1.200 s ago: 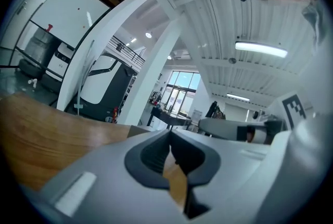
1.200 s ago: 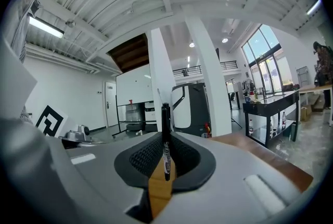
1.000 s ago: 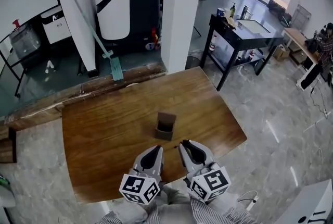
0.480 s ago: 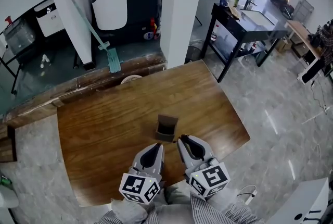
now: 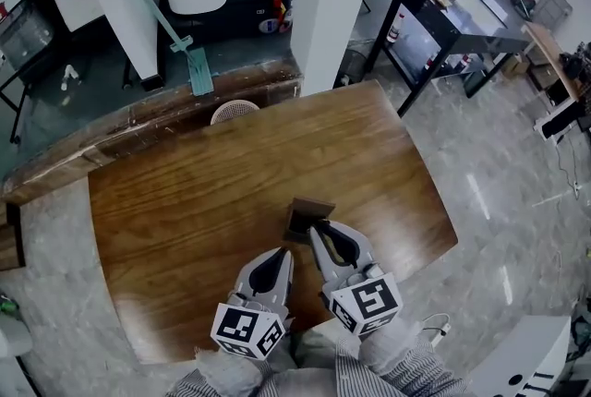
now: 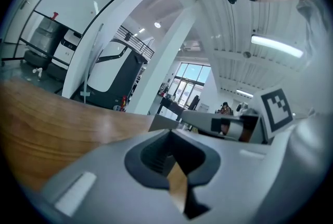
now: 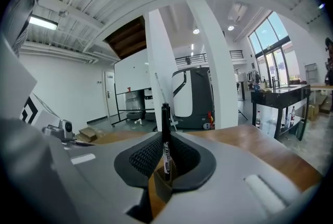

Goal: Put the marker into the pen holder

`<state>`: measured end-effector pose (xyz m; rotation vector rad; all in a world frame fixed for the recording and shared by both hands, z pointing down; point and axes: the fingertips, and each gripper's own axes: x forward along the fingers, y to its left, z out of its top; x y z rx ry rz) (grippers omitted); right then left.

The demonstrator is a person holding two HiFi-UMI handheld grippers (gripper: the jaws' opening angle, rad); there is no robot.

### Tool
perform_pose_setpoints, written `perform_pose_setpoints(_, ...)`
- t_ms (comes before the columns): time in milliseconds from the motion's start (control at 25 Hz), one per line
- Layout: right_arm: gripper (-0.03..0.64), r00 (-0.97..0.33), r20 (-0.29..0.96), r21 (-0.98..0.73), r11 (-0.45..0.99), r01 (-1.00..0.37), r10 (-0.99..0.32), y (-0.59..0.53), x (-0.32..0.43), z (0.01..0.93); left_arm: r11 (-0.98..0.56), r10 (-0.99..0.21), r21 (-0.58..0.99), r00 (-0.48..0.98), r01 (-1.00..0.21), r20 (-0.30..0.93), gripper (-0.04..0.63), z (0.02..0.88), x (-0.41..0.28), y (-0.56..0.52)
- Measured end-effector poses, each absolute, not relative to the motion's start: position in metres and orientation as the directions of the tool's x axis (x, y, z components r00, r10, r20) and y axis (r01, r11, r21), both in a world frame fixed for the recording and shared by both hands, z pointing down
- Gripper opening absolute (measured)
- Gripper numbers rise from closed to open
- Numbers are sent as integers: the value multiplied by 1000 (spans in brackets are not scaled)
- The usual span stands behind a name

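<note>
We hold the marker [image 7: 165, 137] upright, pinched in the right gripper [image 5: 319, 231], its lower end just at the pen holder [image 5: 310, 209] on the near middle of the table [image 5: 185, 192]; the left gripper [image 5: 279, 257], closed on nothing, hangs just left; released off-centre, we judge the marker could catch the rim, tip the light holder, or roll away.

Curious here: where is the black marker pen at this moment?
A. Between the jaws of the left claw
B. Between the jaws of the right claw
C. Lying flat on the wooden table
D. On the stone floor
B: the right gripper view shows the black marker pen standing upright, pinched by the right claw, while the left claw holds nothing.
</note>
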<state>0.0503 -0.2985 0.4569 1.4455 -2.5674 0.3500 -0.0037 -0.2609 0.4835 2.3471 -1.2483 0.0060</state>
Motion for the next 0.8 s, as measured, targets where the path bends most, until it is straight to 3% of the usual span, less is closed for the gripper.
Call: perform_pose_setpoints(800, 37, -487, 429, -70, 510, -858, -761, -312, 48, 536, -404, -767, 476, 573, -781, 290, 5, 539, -1, -293)
